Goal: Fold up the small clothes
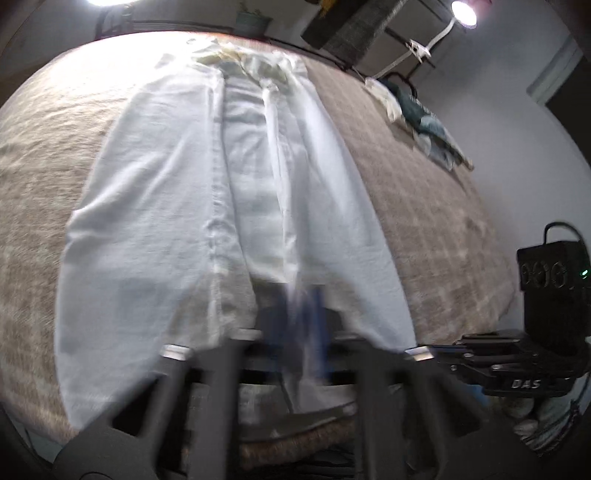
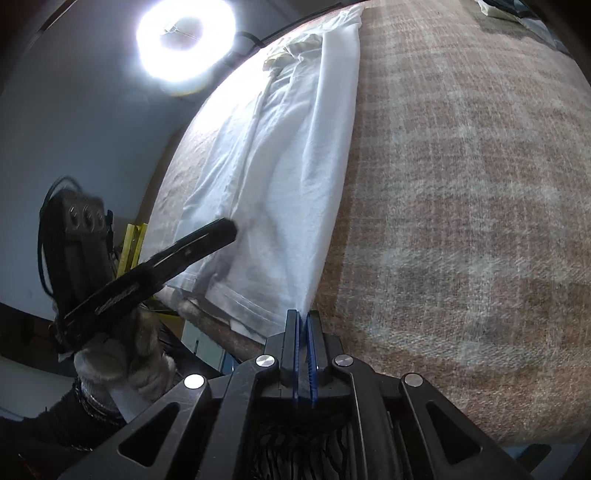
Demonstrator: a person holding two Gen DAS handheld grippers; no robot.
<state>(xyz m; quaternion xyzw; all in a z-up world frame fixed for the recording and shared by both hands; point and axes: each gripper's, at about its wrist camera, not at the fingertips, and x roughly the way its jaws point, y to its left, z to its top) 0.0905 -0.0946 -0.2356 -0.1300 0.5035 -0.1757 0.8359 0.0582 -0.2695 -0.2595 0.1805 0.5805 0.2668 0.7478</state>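
A white garment (image 1: 184,221), seemingly trousers with the waist at the far end, lies flat and lengthwise on the brown plaid tablecloth (image 1: 424,206). My left gripper (image 1: 299,306), blurred at the bottom of the left wrist view, is shut on the near hem. In the right wrist view the same garment (image 2: 280,184) runs away to the upper left. There my right gripper (image 2: 303,317) is shut with its blue pads (image 2: 313,343) pinching the hem's right corner. The left gripper (image 2: 229,230), held by a gloved hand (image 2: 122,354), meets the hem's left side. The right gripper (image 1: 421,352) also shows at the garment's right corner.
A heap of blue and pale clothes (image 1: 424,122) lies at the table's far right edge. A ring light (image 2: 184,40) glares beyond the far end, and a lamp (image 1: 463,13) shines at top right. The near table edge (image 2: 221,332) runs just under the hem. Plaid tablecloth (image 2: 461,221) stretches to the right.
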